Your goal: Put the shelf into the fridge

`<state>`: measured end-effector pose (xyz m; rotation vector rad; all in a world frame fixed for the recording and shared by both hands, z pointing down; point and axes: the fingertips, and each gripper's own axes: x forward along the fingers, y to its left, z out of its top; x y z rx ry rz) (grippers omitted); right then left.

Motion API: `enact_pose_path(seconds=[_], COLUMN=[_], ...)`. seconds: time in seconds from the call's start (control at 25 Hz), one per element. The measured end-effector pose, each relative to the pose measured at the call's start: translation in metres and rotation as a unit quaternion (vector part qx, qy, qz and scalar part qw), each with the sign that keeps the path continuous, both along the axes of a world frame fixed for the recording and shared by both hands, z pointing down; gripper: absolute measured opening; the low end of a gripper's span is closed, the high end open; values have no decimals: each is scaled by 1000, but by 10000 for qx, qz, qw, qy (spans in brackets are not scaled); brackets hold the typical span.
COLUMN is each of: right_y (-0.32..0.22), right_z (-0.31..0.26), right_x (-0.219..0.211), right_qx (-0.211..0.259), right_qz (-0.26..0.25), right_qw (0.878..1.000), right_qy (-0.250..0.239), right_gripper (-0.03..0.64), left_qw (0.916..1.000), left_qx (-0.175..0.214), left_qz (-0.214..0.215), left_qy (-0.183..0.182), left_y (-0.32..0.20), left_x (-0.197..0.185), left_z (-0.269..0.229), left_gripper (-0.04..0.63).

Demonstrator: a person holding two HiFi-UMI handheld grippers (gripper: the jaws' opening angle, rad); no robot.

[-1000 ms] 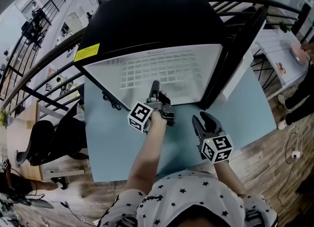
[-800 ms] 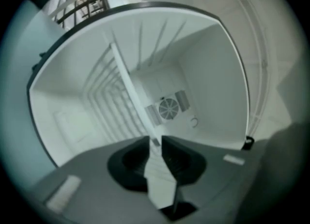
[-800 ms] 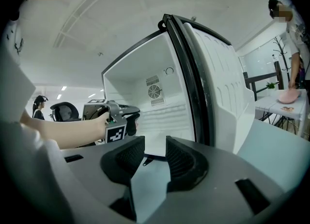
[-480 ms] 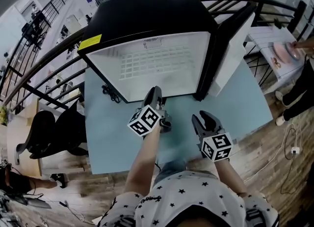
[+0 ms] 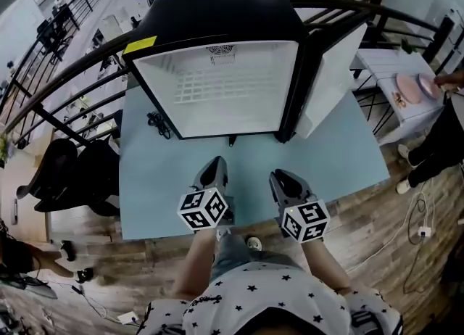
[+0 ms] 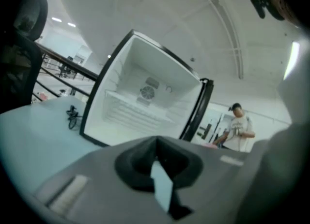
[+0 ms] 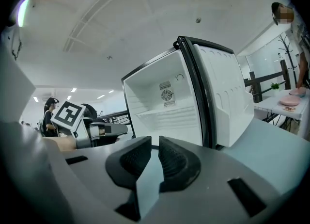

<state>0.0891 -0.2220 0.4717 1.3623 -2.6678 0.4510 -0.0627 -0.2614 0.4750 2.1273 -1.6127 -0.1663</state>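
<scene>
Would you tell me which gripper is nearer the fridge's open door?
Right. The right gripper, its empty jaws having just been closing, hangs just before the door; the left gripper is farther left, facing the fridge interior.

Fridge (image 5: 217, 14) yellow label (image 5: 139, 44) unreadable; bystander (image 5: 435, 141) cut off.

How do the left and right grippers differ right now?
The left gripper has its jaws together; the right gripper shows a narrow gap, its jaws having just been closing. The left gripper faces the fridge opening, the right gripper its hinge side. Both are empty, over the table.
</scene>
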Motion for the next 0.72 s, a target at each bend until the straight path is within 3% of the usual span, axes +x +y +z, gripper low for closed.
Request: enact_pose_path(seconds=[0.72], right_y=[97], right_z=[-16], right_x=[-58], right_qx=[287], right_qz=[-117], right_qw=[9994], right_qy=[159], right_gripper=[25], left_qw=[9988], left_qx=[37], left_qz=[465], left_qy=[121], left_y=[127], left_x=[-13], left_z=[-6], left_gripper=[5])
